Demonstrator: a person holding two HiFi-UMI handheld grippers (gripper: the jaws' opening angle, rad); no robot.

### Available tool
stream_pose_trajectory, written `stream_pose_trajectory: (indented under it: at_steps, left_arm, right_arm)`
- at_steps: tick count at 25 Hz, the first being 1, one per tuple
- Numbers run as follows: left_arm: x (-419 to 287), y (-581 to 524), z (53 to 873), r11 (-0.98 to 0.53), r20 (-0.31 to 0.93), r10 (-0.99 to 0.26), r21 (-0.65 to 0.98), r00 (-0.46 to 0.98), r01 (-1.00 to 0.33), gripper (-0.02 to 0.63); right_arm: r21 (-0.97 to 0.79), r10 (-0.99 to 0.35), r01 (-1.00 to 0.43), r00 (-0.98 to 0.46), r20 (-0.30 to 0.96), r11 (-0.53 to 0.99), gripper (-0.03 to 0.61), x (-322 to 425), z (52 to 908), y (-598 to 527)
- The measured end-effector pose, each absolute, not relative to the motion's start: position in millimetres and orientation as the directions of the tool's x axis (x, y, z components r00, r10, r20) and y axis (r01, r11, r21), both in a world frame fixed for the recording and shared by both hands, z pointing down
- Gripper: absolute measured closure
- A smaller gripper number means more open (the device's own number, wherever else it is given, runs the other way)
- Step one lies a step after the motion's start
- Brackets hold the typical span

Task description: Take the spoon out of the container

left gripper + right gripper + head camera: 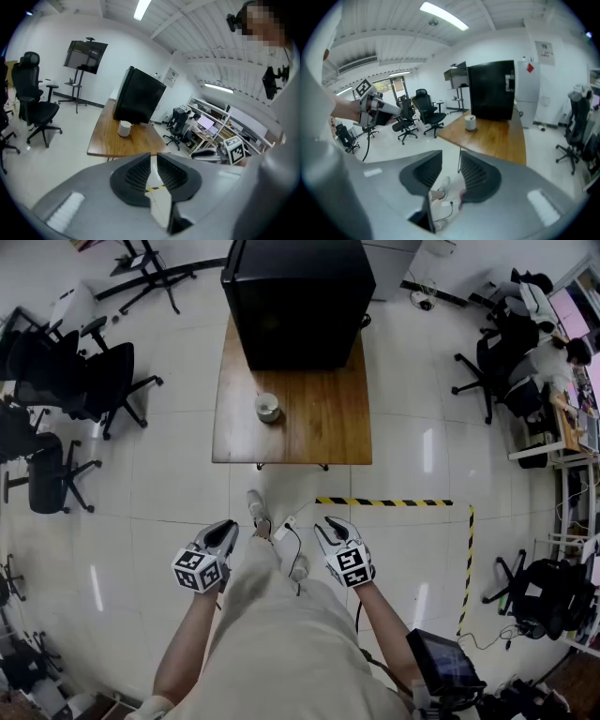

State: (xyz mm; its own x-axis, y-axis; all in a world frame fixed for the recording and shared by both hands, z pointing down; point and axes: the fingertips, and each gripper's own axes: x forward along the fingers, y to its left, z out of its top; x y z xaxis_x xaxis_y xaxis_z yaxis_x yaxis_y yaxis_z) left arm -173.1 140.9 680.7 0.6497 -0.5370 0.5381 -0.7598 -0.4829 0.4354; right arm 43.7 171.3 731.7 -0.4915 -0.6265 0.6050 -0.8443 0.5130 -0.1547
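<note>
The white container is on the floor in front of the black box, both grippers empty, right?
Not on the floor: the head view shows the white container on the wooden table, in front of the black box. The left gripper and right gripper are empty.

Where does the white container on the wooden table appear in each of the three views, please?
Head view: white container upper centre, left of the table's middle, before the black cabinet.
Left gripper view: container left of centre, at the cabinet's foot.
Right gripper view: container just right of centre, by the cabinet's left corner.
Shared landmark: the black cabinet.
</note>
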Motion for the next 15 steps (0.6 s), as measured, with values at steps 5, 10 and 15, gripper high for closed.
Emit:
stream_pose_trajectory:
  at_steps: [5,10,15]
  left_arm:
    - [-141,226,685,-0.476,0.529,-0.534,0.456,0.660,-0.752,0.571]
    - [-137,254,674,-0.485,0.498,-0.561,0.449,0.661,-0.750,0.574]
    - [-121,263,664,-0.538,0.486,-0.547,0.420,0.682,-0.731,0.578]
  right_arm:
    - [-0.225,-0.608,-0.846,-0.509,0.609,0.483,0.459,83,741,275]
    - [-0.261,-0.662,-0.851,-0.520,0.540,0.456,0.459,84,717,300]
    - [-0.298,-0.682,-0.839,-0.543,0.489,0.455,0.459,85,695,295]
